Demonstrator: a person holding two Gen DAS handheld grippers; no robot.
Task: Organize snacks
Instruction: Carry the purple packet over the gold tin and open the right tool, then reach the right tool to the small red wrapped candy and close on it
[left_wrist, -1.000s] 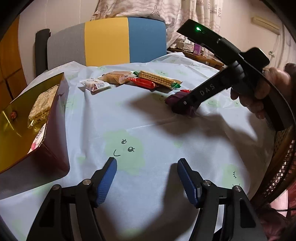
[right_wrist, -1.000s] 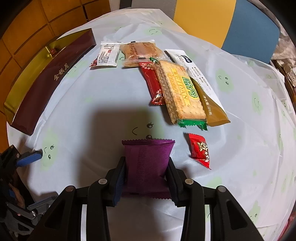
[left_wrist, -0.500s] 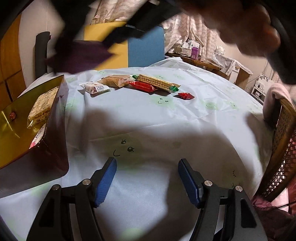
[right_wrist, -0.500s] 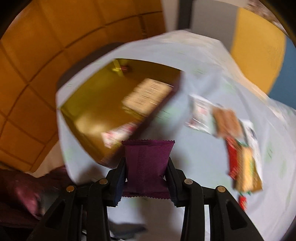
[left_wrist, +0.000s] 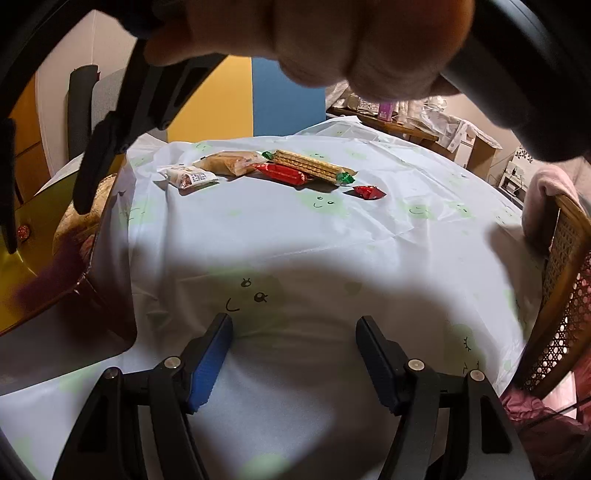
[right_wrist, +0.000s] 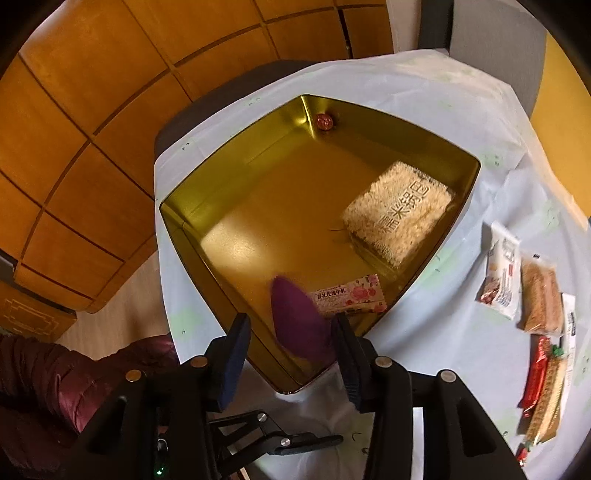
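I have carried the purple snack packet (right_wrist: 299, 328) from the worktop (left_wrist: 332, 236) over the gold tin (right_wrist: 258, 221). My right claw (right_wrist: 291, 354) is opening, the blurred packet slipping free against one pad. My left claw (left_wrist: 293, 363) hangs released, holding nothing.

Probably a home dining room, cartoon-print tablecloth (left_wrist: 369, 229), cane chair (left_wrist: 565, 266), curtains, cluttered side table (left_wrist: 391, 122)
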